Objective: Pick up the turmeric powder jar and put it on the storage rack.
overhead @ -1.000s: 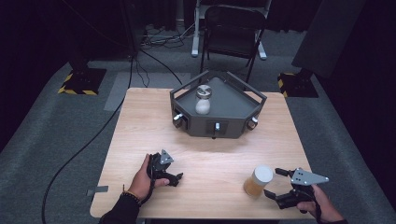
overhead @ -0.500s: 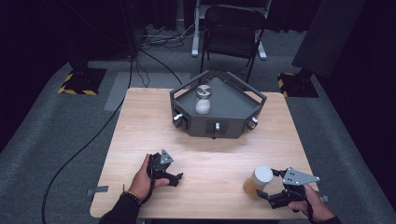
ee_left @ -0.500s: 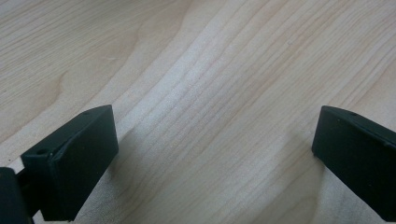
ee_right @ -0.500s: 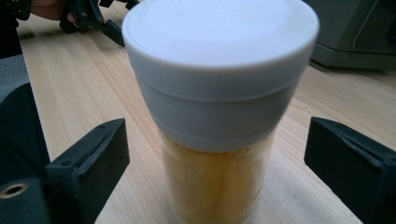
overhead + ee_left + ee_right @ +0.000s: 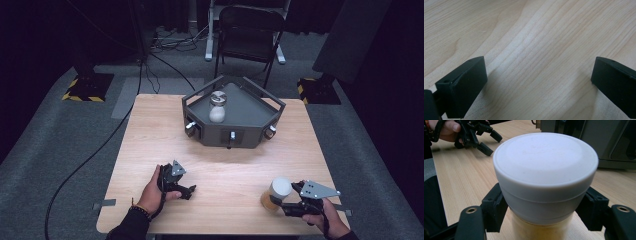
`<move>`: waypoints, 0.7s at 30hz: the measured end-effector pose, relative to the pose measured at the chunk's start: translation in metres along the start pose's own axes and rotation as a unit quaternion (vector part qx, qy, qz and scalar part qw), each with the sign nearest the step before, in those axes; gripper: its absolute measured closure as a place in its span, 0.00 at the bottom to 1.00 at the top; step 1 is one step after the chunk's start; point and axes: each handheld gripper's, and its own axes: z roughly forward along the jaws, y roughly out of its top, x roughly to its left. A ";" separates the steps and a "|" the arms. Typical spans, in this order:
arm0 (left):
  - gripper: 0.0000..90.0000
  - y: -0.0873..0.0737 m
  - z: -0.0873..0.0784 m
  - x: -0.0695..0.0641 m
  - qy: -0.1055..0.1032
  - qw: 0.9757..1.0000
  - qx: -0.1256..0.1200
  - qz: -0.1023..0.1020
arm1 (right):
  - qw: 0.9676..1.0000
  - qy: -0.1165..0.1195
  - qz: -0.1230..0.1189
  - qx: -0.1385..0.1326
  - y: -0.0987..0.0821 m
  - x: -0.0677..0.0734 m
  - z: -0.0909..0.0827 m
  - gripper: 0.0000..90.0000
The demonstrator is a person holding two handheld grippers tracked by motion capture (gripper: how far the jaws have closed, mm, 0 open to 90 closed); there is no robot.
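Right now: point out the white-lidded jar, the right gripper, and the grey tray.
white-lidded jar (image 5: 545,157), right gripper view, top of its lid.
right gripper (image 5: 287,209), high view, between its fingertips at the jar.
grey tray (image 5: 220,134), high view, front wall.

The right gripper (image 5: 283,206) lies low by the near right corner of the table (image 5: 150,125), its jaws just closed from wide and now pressing both sides of the jar (image 5: 545,182), just under its cap; the right hand (image 5: 327,222) grips it from behind; the left gripper (image 5: 189,190) rests toward the table's near left, jaws spread wide with bare wood between them; the left hand (image 5: 152,192) wraps its body, the forearm coming in over the near edge.
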 end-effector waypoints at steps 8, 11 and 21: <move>0.00 0.000 0.000 0.000 0.000 1.000 0.000 0.000 | 1.000 -0.007 0.010 -0.002 0.000 0.002 0.000 0.37; 0.00 0.000 0.000 0.000 0.000 1.000 0.000 0.000 | 1.000 -0.006 0.024 -0.006 -0.001 -0.001 -0.001 0.38; 0.00 0.000 0.000 0.000 -0.001 1.000 0.000 0.001 | 0.999 -0.040 0.035 -0.007 0.002 0.007 -0.001 0.38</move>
